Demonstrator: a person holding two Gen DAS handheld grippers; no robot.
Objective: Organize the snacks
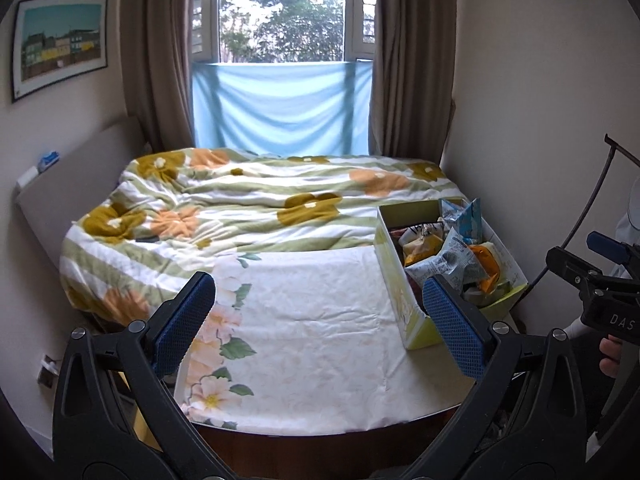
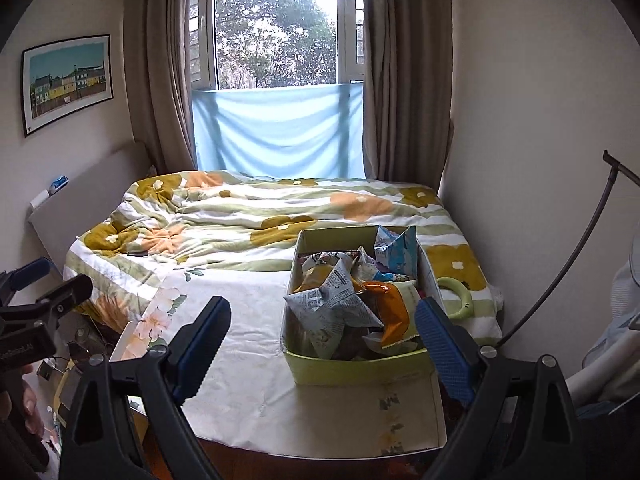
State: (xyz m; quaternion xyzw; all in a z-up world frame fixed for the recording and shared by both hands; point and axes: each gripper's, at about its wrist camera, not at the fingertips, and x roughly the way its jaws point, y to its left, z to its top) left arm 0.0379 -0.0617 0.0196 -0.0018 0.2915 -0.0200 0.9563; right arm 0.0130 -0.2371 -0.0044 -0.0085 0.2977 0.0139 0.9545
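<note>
A yellow-green cardboard box (image 2: pixel 360 372) stands open on a white floral cloth (image 2: pixel 248 340), heaped with snack packets: a grey-white one (image 2: pixel 332 312), an orange one (image 2: pixel 390 306) and a blue one (image 2: pixel 398 252). My right gripper (image 2: pixel 322 344) hovers just in front of the box, open, with no packet between its blue pads. In the left wrist view the box (image 1: pixel 404 300) lies to the right, partly behind one fingertip. My left gripper (image 1: pixel 324 320) is open over the bare cloth (image 1: pixel 320 320) and holds nothing. Each gripper shows at the edge of the other's view.
Behind the cloth lies a bed with a flowered quilt (image 1: pixel 240 208), and a window with brown curtains behind that. A pale green ring (image 2: pixel 460 300) rests on the quilt right of the box. A wall (image 2: pixel 540 160) closes the right side. Clutter sits on the floor at left (image 2: pixel 80 344).
</note>
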